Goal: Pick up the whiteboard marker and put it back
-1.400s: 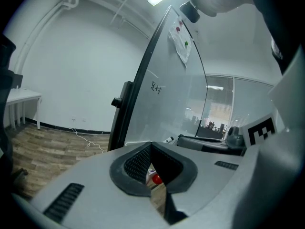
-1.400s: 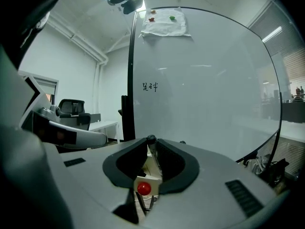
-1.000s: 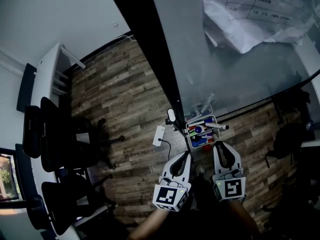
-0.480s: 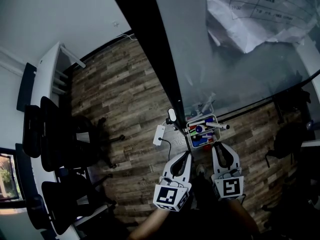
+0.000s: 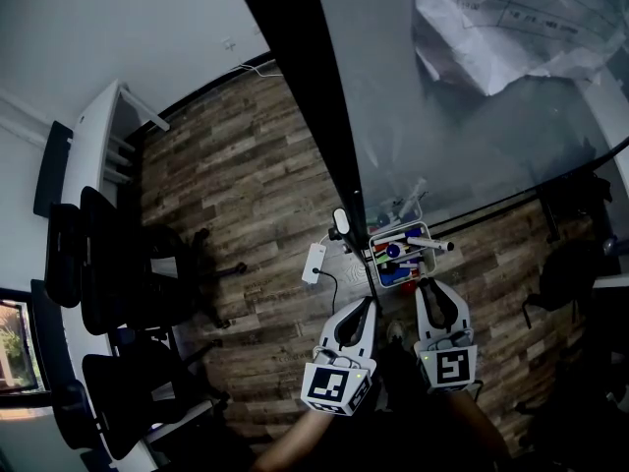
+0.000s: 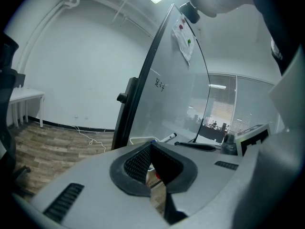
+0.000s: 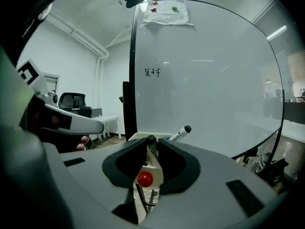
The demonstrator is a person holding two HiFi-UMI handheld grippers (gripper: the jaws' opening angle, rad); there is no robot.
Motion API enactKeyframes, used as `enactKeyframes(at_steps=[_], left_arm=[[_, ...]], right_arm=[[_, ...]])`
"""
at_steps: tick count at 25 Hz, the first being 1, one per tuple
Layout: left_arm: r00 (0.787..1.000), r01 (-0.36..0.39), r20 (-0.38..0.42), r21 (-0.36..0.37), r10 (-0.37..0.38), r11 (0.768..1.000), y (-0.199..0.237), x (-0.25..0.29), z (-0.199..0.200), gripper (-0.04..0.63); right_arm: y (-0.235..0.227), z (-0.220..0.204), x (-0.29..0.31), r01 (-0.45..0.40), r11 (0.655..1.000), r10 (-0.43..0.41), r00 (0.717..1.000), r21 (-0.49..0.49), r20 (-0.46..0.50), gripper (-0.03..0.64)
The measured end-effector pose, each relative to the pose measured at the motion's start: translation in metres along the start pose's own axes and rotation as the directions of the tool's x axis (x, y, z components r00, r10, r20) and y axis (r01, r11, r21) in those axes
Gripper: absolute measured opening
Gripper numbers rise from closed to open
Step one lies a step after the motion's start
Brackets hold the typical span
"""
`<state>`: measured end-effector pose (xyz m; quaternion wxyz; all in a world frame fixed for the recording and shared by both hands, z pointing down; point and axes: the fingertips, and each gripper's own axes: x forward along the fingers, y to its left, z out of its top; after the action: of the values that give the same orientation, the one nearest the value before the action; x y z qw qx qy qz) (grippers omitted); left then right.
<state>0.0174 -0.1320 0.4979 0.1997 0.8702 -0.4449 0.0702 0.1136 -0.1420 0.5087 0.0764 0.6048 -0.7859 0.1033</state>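
Note:
A white basket [image 5: 372, 256] of markers hangs at the foot of the glass whiteboard [image 5: 442, 136]. One white, dark-capped marker [image 5: 432, 245] pokes out of it to the right, and it also shows in the right gripper view [image 7: 181, 133]. My right gripper [image 5: 435, 285] sits just in front of the basket. Its jaws have just eased apart a little, and a black-capped whiteboard marker [image 7: 151, 140] still fills the gap at its tips [image 7: 151, 143]. A red ball [image 7: 145, 179] shows lower in that gap. My left gripper [image 5: 368, 303] waits beside it, shut with nothing in it [image 6: 151, 146].
The board's black frame [image 5: 314, 116] runs up the middle, and paper sheets [image 5: 511, 18] are pinned on the glass. A white power strip [image 5: 314, 263] with a cable lies on the wood floor. Black office chairs [image 5: 108, 264] and a white desk [image 5: 88, 146] stand left, and a dark bag [image 5: 570, 273] right.
The head view has shifted slightly, so the board and basket sit a little further up and right in the picture. Both grippers stay where they were.

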Motion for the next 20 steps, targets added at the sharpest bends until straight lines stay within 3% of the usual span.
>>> enactKeyframes(at_steps=[20], left_arm=[[1.0,-0.009,0.004,-0.008,0.009,1.0,0.002,-0.004,-0.002,0.008]], right_arm=[[0.014,-0.007,-0.004,-0.051,0.999,0.051,0.999,-0.013,-0.003,0.109]])
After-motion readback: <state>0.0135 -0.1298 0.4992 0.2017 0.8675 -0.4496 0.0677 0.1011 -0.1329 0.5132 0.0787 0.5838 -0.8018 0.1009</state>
